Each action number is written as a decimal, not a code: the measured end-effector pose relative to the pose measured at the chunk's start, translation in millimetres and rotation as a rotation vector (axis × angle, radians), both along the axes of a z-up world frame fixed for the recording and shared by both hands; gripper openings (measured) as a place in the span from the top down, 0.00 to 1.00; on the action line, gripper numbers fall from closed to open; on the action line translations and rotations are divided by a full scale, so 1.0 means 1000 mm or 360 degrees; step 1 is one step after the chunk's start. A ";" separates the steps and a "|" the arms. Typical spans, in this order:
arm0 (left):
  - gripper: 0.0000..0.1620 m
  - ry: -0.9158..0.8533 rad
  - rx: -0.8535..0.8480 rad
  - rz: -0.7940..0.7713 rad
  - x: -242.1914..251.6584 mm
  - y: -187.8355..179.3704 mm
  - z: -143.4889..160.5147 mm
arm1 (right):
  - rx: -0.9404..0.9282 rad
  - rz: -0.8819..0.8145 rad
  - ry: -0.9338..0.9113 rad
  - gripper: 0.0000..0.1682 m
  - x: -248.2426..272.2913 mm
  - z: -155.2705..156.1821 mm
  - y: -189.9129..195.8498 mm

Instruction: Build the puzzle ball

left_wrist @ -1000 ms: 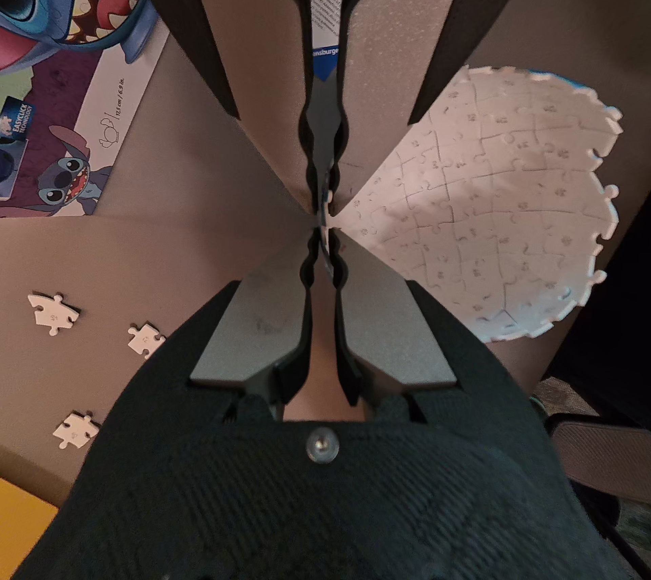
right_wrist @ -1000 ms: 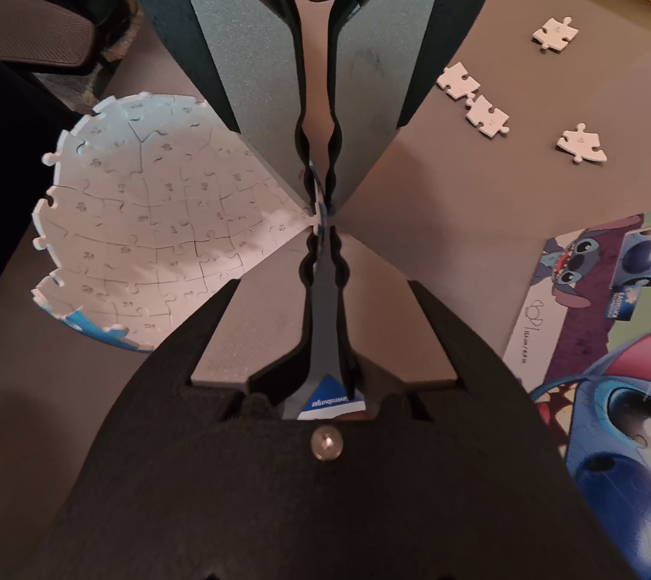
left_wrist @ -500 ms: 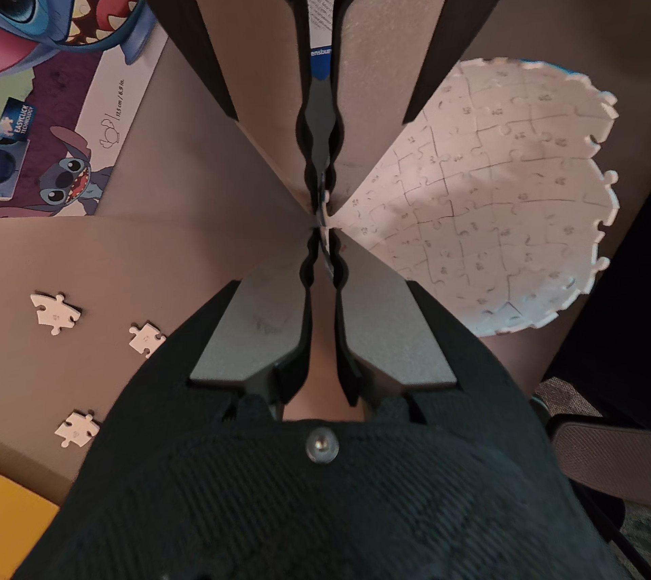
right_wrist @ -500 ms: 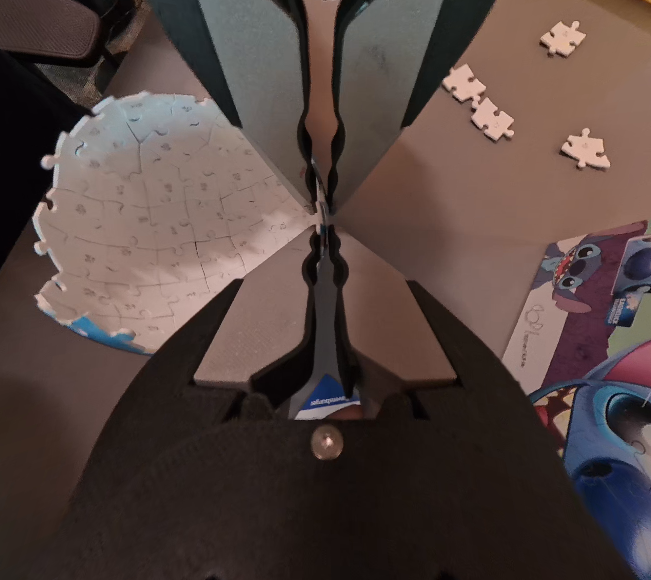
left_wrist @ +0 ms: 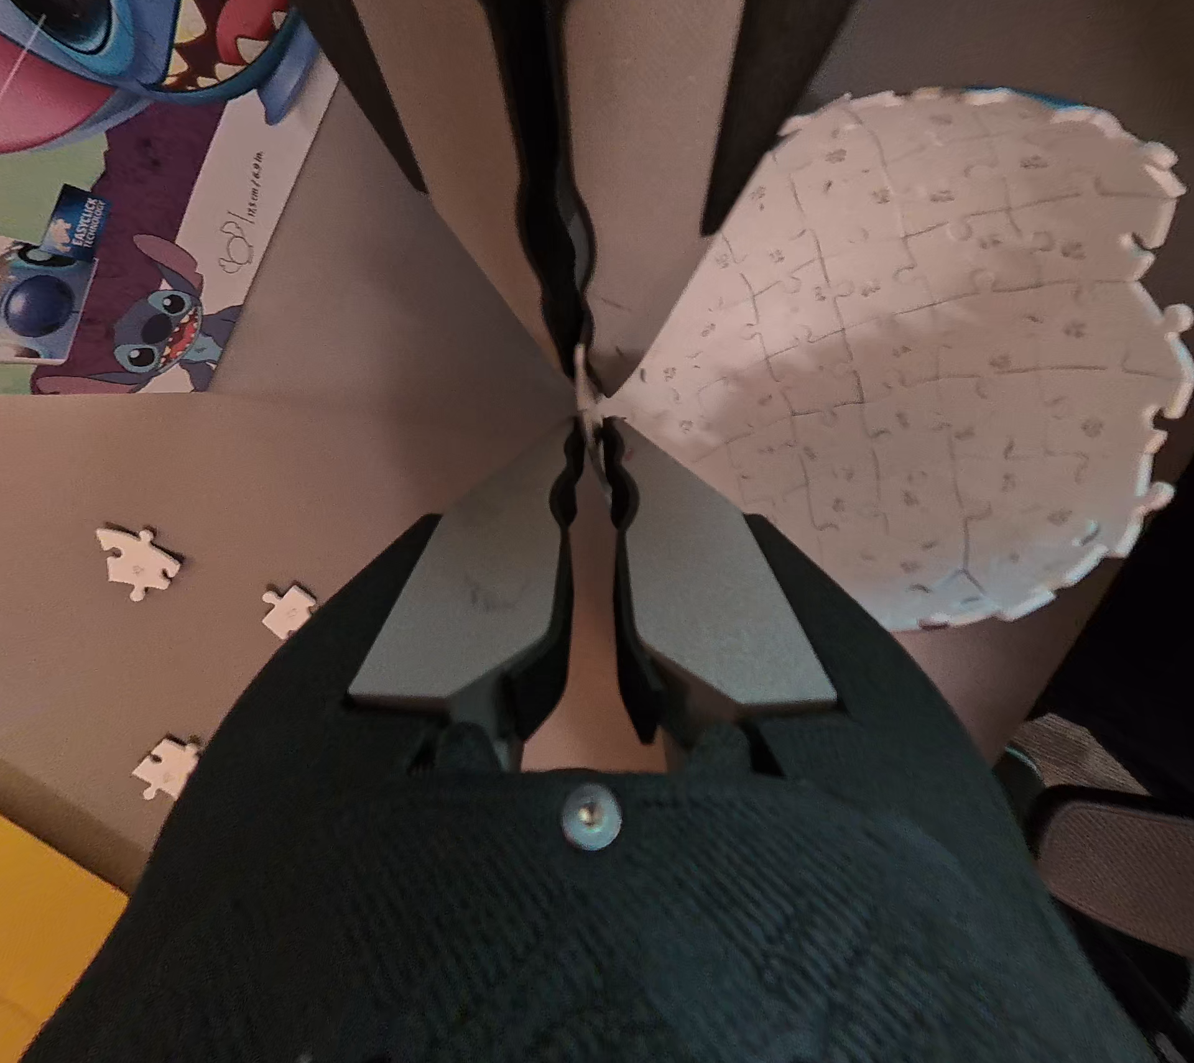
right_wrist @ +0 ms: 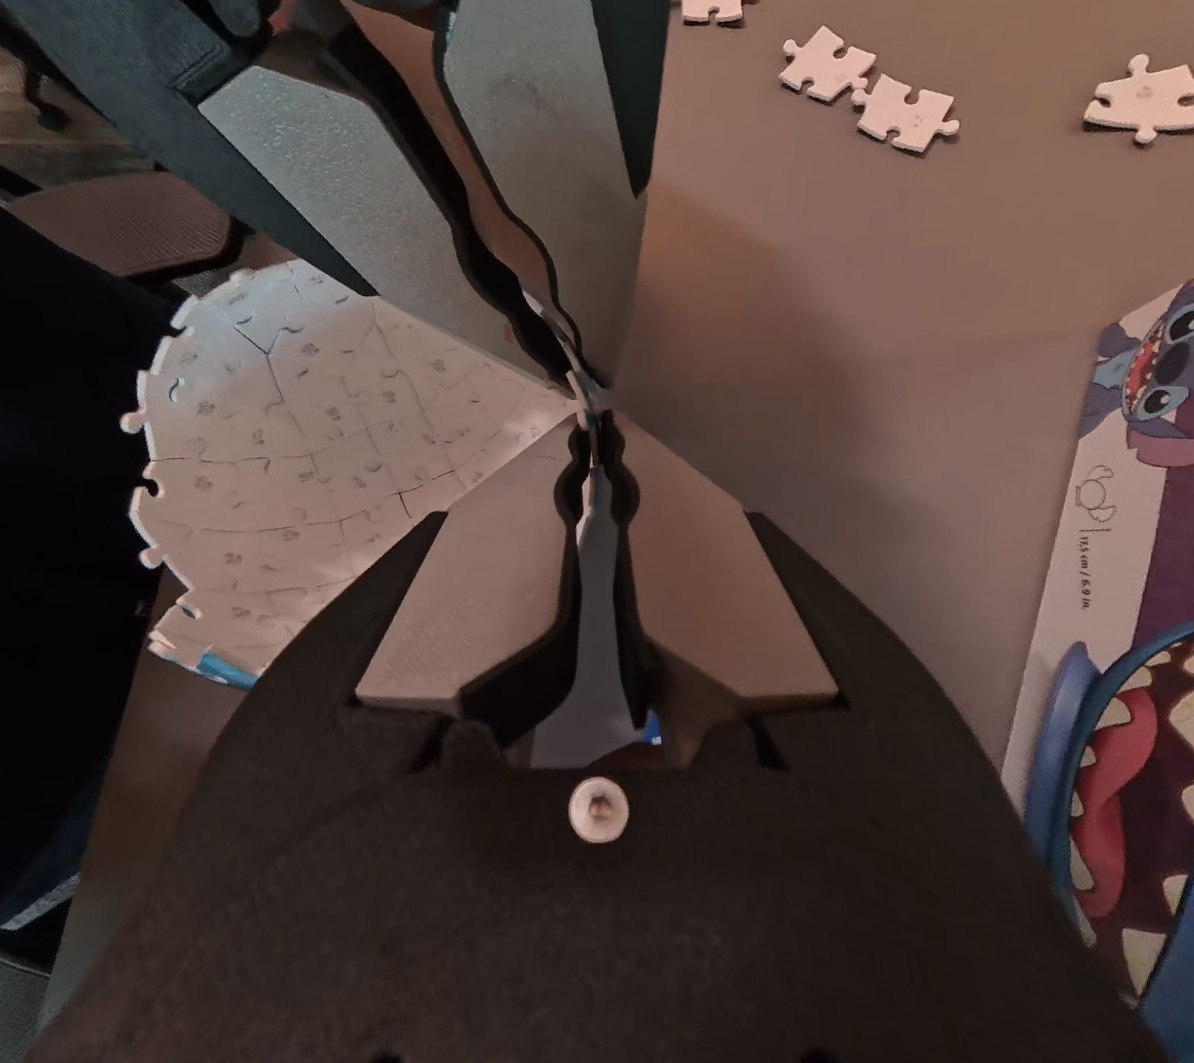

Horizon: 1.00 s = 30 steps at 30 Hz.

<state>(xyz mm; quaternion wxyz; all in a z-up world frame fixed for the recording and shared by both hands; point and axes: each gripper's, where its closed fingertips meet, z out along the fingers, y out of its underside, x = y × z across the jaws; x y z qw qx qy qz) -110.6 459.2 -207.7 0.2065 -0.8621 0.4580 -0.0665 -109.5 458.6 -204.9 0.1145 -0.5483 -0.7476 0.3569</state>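
Both hand-held grippers, the left (left_wrist: 589,432) and the right (right_wrist: 593,430), met tip to tip, each clenched on the rim of the half-built puzzle ball (left_wrist: 956,373). Its white hollow faced up above the tabletop (left_wrist: 362,451), near the edge. Loose pieces (right_wrist: 866,92) lay well apart from it.

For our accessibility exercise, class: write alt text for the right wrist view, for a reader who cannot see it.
Two hand-held grippers meet tip to tip, the right hand-held gripper from below and the left hand-held gripper from above, both shut on the rim of a half-built white puzzle ball shell on a brown table. Loose white puzzle pieces lie upper right; a cartoon-printed box sits at right.
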 end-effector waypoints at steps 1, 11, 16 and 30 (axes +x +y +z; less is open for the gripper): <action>0.99 0.0011 0.0027 -0.0008 0.000 0.001 0.001 | -0.0045 -0.0019 -0.0010 1.00 0.000 0.001 0.000; 0.98 -0.0065 -0.0035 0.0017 0.000 0.001 0.003 | 0.0200 0.0075 0.0133 0.99 -0.003 0.004 0.002; 0.94 -0.0093 -0.0089 0.0017 0.001 -0.001 0.005 | 0.0302 0.0122 0.0125 0.98 -0.002 0.004 0.003; 0.84 -0.0149 -0.0125 0.0090 0.002 0.004 0.013 | -0.0011 -0.0181 0.0531 0.80 0.009 0.073 0.020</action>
